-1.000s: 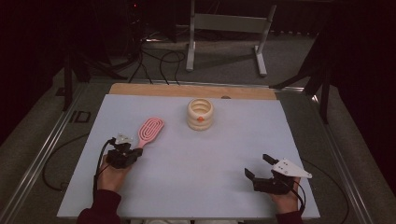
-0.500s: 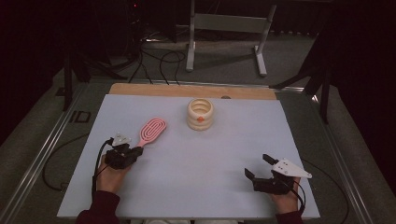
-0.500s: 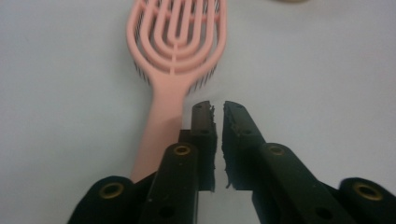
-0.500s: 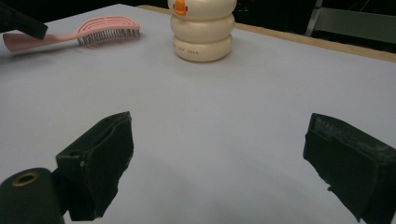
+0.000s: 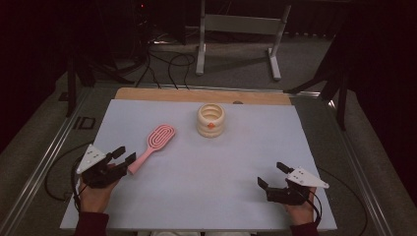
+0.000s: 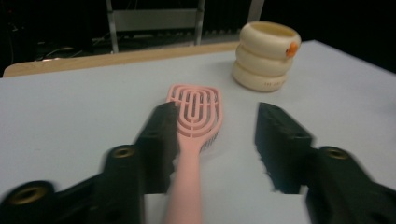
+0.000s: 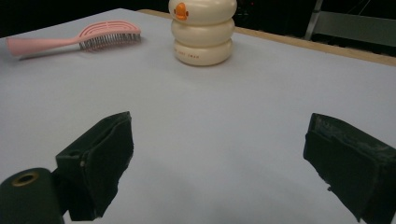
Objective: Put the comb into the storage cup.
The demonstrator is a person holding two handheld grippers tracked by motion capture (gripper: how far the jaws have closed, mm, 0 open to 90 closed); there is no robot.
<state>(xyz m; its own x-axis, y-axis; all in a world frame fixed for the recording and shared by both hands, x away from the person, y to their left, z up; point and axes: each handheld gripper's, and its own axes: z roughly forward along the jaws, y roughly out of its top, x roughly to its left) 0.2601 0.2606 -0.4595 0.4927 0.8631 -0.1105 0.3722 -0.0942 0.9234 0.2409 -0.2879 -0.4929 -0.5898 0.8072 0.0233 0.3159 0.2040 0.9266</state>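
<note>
Pale blue-grey sheeting covers the table [image 5: 211, 196] in front of you, with a strip of bare wood along its far edge and a dark room of cables and a metal stand beyond.

Your left gripper [image 5: 122, 157] sits near the table's left edge, and its jaws have just been opening. In the left gripper view they stand apart, and the handle of the pink hairbrush [image 6: 194, 121] runs up between them. The left jaw is close against the handle, though the blur hides whether it touches; the right jaw is clearly away from it. So the brush is let go, not gripped.

From the high view, the pink hairbrush [image 5: 151, 145] lies flat on the sheet, bristles down, its head pointing up and to the right towards the cream ringed container [image 5: 211, 120]. The handle end lies just beside your left gripper's tips. The container stands upright near the far middle of the table, apart from the brush, with a small orange mark on its side.

Your right gripper [image 5: 272, 177] rests at the near right corner, well apart from both things. Its jaws are spread wide with nothing between them.

Judging by this, the brush looks set down and freed, so that step seems done. What is left appears to be drawing your left hand clear of the handle.
</note>
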